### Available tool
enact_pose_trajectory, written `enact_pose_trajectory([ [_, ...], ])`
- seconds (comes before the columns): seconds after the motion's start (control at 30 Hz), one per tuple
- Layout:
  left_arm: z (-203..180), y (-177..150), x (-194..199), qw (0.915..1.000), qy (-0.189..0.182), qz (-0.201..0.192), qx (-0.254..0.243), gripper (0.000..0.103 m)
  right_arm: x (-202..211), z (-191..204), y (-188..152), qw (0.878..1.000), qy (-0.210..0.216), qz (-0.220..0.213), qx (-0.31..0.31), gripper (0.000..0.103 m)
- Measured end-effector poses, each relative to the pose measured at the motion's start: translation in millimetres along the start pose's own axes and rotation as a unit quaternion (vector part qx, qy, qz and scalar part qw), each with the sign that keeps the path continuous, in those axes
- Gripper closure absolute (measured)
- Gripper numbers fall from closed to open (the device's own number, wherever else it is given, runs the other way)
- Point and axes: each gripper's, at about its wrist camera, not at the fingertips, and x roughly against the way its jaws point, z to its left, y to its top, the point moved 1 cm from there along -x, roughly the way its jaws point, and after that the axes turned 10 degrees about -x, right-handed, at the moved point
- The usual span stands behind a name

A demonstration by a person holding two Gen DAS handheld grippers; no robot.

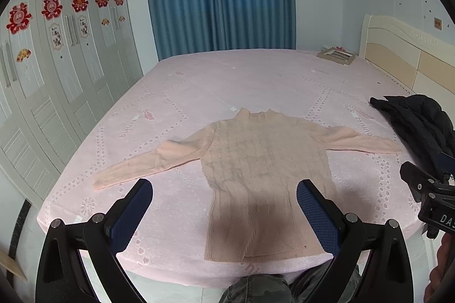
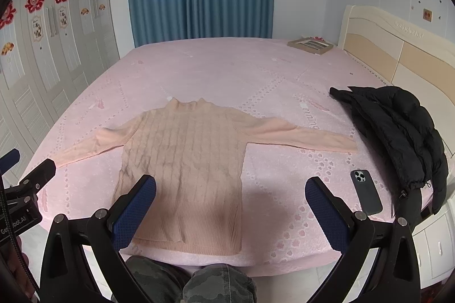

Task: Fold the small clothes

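- Lying flat on the pink bedspread [image 1: 199,81], a peach cable-knit sweater [image 1: 261,161] has both sleeves spread out and its hem toward the bed's near edge.
- Hovering above that hem, the left gripper [image 1: 224,215] has its jaws wide apart — nothing between them.
- Right gripper [image 2: 231,213] likewise hangs with jaws spread, empty, over the sweater's lower right side.
- A black puffer jacket [image 2: 398,132] and a smartphone [image 2: 366,192] lie to the right, apart from the sweater.

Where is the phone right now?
In the right wrist view, the phone lies on the pink bed near its front edge, right of the sweater, beside the black jacket.
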Motion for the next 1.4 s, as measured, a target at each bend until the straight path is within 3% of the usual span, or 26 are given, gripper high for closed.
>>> enact_pose_trajectory([
  [0.37,-6,1,4,0.9997,0.011,-0.01,-0.018,0.001,-5,0,9,1.0,-0.006,-0.006,-0.001,0.0],
  [1.4,0,6,-4,0.9999,0.002,-0.012,-0.008,0.001,-7,0,12,1.0,-0.004,-0.008,-0.012,0.0],
])
